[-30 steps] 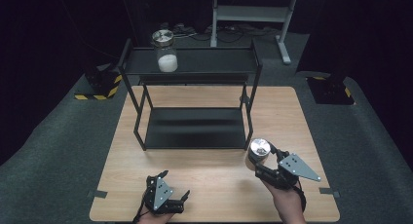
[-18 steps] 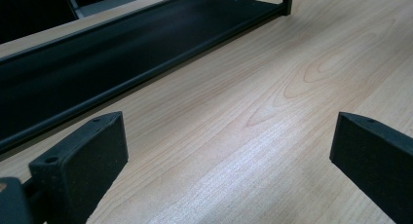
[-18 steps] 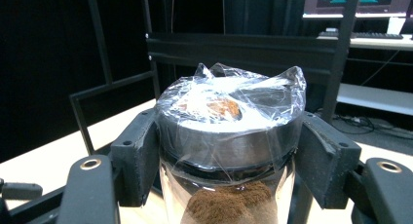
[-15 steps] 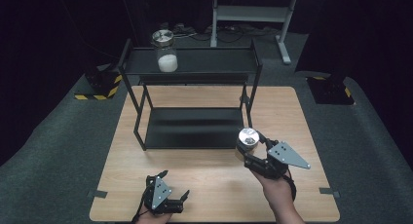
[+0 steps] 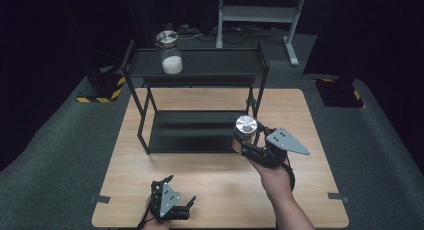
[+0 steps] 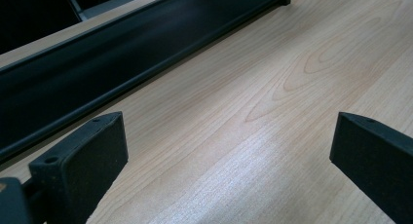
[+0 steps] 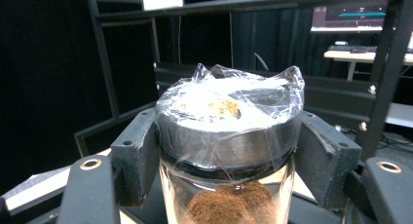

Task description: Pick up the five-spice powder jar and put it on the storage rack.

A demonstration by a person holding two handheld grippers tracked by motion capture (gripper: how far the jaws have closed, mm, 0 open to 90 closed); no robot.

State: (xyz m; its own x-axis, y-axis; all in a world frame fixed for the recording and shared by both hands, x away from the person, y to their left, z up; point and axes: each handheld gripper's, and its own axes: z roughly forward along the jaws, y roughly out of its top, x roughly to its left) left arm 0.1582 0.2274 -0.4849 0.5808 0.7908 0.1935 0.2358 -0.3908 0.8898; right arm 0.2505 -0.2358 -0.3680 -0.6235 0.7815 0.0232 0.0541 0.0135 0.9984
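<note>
My right gripper (image 7: 229, 151) was clamped on a jar (image 7: 228, 151) of brown powder, shelf (image 7: 243, 5) just beyond. Left gripper (image 6: 229, 151) sat wide open over bare table (image 6: 272, 112).

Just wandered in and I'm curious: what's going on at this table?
A person holds a gripping tool in each hand. The right tool is clamped on a jar of brown powder, lid wrapped in plastic film, held up by the front of a black rack. Another jar with white powder stands on the rack's top shelf. The left tool is open, low over the table.
</note>
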